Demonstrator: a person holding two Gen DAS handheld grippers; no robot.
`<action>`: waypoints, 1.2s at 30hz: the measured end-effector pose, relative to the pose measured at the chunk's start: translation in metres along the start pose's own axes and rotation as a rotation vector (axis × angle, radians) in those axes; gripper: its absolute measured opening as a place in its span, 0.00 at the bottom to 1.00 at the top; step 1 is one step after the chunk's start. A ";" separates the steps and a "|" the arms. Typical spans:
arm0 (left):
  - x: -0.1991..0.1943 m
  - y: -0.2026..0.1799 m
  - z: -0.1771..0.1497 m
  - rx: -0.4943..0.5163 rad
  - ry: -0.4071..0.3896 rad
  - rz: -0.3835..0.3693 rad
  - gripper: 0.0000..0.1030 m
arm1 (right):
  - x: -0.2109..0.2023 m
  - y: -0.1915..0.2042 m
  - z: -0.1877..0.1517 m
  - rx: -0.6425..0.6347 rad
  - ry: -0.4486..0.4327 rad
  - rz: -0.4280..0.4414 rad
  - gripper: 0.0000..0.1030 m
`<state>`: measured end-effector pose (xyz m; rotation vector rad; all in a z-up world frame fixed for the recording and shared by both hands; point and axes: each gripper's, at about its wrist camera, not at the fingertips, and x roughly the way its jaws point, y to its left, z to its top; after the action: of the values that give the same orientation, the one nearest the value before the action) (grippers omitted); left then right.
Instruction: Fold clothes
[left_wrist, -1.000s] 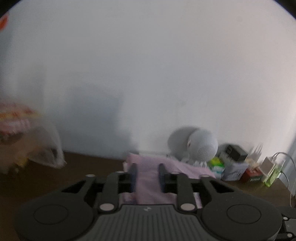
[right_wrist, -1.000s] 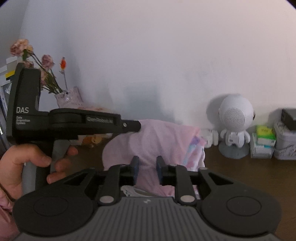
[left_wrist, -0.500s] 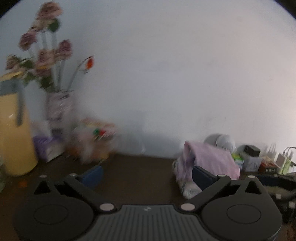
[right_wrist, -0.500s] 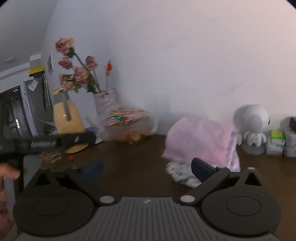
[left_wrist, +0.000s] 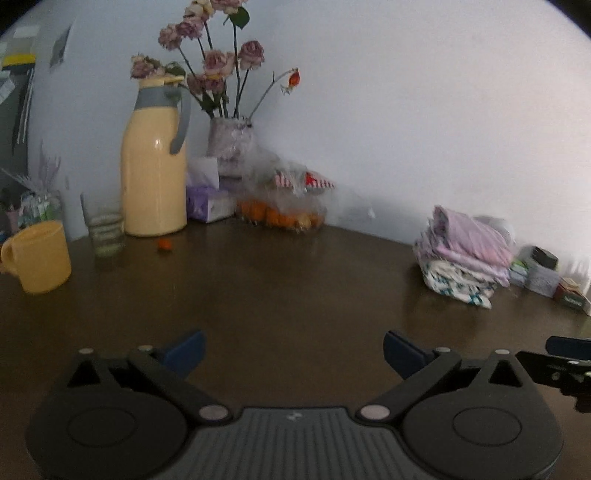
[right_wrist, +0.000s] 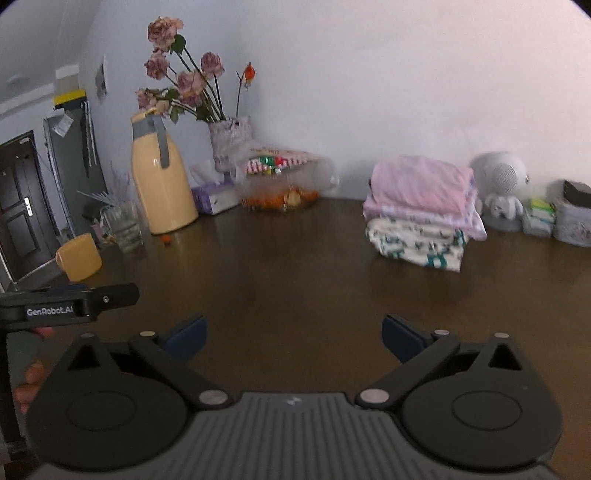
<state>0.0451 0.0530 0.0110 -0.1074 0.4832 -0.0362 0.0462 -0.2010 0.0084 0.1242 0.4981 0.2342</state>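
We hold the left gripper and right gripper spread wide, both empty. Folded clothes sit stacked on the table, well apart from us.

Dark wooden table against plain white wall.

Right gripper jaws wide apart and empty above brown table, folded clothes stack beyond, yellow jug far left

The dark wooden table shines glossy beneath soft folded cloth garments and a smooth yellow jug.
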 end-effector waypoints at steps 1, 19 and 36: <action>-0.006 -0.001 -0.003 -0.005 0.005 -0.003 1.00 | -0.005 0.002 -0.005 0.001 0.005 -0.004 1.00; -0.043 -0.011 -0.027 -0.012 0.045 0.009 1.00 | -0.057 0.034 -0.035 -0.078 0.017 -0.055 1.00; -0.046 -0.016 -0.033 -0.018 0.076 0.011 1.00 | -0.060 0.036 -0.036 -0.089 0.013 -0.055 1.00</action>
<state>-0.0108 0.0371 0.0044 -0.1211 0.5599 -0.0254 -0.0296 -0.1792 0.0107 0.0219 0.5024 0.2033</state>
